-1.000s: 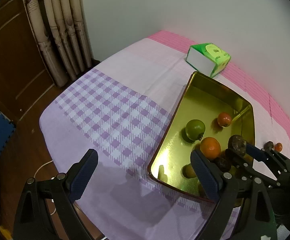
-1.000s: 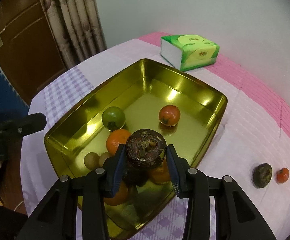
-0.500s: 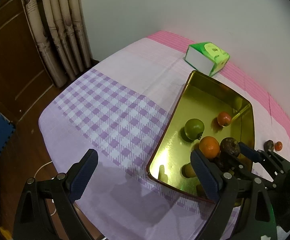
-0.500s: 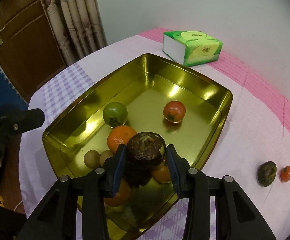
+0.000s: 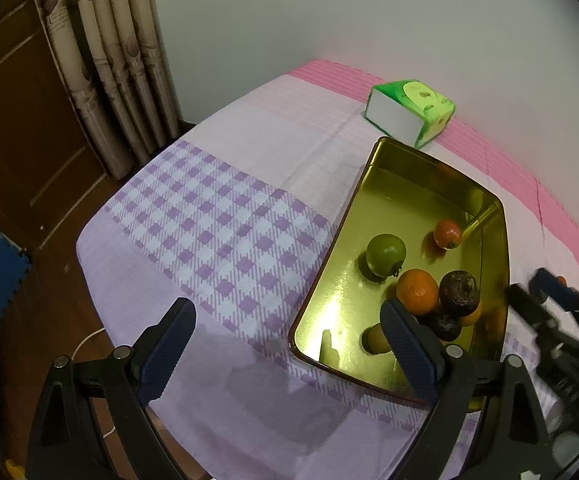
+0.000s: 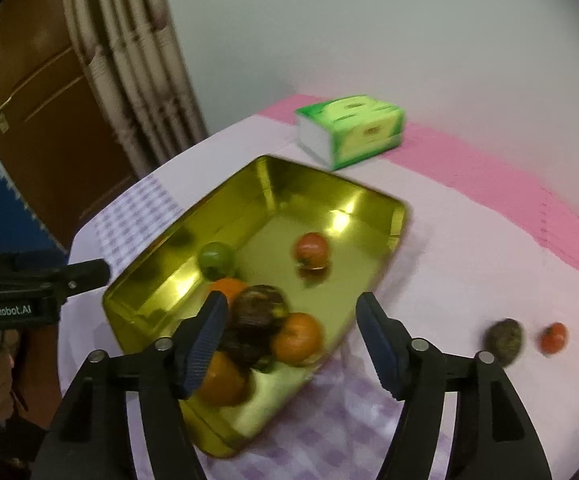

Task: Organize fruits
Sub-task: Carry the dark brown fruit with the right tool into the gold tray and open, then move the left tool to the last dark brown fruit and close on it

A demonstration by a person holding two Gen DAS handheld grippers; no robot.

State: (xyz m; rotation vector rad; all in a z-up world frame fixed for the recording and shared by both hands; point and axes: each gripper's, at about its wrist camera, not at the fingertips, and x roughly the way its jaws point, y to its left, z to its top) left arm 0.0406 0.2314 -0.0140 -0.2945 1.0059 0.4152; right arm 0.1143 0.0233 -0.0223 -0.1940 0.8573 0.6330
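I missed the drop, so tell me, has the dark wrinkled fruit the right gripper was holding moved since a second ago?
Yes. The dark wrinkled fruit has left the open right gripper and now sits in the gold tray, beside the orange.

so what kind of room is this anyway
Most likely a room in a home, perhaps a dining corner: a table under a pink and purple checked tablecloth, beige patterned curtains beside a brown wooden door, and a green tissue box behind the gold metal fruit tray.
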